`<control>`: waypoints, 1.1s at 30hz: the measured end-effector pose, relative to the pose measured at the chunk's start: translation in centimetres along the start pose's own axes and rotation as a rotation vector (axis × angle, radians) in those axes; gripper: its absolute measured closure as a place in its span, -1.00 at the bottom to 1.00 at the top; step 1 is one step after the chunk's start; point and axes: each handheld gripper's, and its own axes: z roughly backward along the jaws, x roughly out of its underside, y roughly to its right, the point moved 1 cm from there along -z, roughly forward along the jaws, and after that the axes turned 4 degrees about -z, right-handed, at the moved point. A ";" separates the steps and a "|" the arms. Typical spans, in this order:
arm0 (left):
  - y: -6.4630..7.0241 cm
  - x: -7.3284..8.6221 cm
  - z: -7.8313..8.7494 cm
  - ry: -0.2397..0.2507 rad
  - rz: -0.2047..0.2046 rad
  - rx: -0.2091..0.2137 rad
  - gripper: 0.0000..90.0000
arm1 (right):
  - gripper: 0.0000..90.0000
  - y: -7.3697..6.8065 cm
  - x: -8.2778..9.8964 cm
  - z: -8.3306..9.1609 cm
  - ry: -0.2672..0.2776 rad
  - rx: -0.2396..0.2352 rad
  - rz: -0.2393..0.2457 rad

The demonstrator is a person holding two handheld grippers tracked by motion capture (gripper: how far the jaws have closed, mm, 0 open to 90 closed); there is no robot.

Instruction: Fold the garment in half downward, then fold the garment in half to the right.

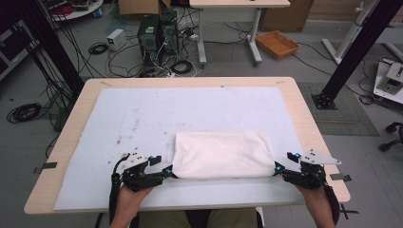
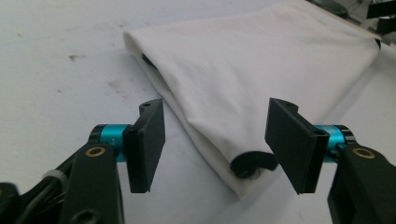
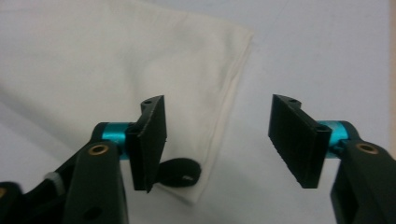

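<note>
A folded white cloth [image 1: 221, 154] lies flat on the white mat near the table's front edge. My left gripper [image 1: 161, 165] stands open at the cloth's near left corner. In the left gripper view the cloth [image 2: 243, 70] runs away from the gripper [image 2: 219, 149], and the corner, with a small black tab [image 2: 252, 163], lies between the spread jaws. My right gripper [image 1: 284, 161] is open at the near right corner. In the right gripper view the cloth [image 3: 116, 60] ends in a corner with a black tab [image 3: 180, 171], low beside the left jaw of the gripper [image 3: 219, 140].
A white mat [image 1: 142, 118] covers most of the wooden table [image 1: 304, 114]. Bare mat stretches to the left of the cloth and behind it. Beyond the far edge, computers [image 1: 157, 31], cables and an orange basket [image 1: 277, 43] sit on the floor.
</note>
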 end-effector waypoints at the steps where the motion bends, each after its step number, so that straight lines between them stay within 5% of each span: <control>1: -0.1 -0.1 0.1 0.019 0.003 -0.016 -0.25 | -0.35 0.1 0.0 0.1 0.018 0.016 -0.005; 8: -0.3 -0.4 1.1 0.108 -0.043 -0.049 -0.36 | -0.52 0.1 -0.6 1.0 0.134 0.065 -0.006; 18: -0.3 -0.4 0.9 0.105 -0.041 -0.050 -0.36 | -0.52 -0.2 -0.5 0.7 0.122 0.055 0.002; 26: -0.1 -0.1 0.2 0.050 -0.034 -0.034 -0.37 | -0.52 -0.2 -0.5 0.6 0.116 0.061 -0.010; 33: 0.5 0.2 -1.3 -0.063 -0.021 -0.050 -0.36 | -0.52 -0.7 -0.6 0.0 0.103 0.043 0.002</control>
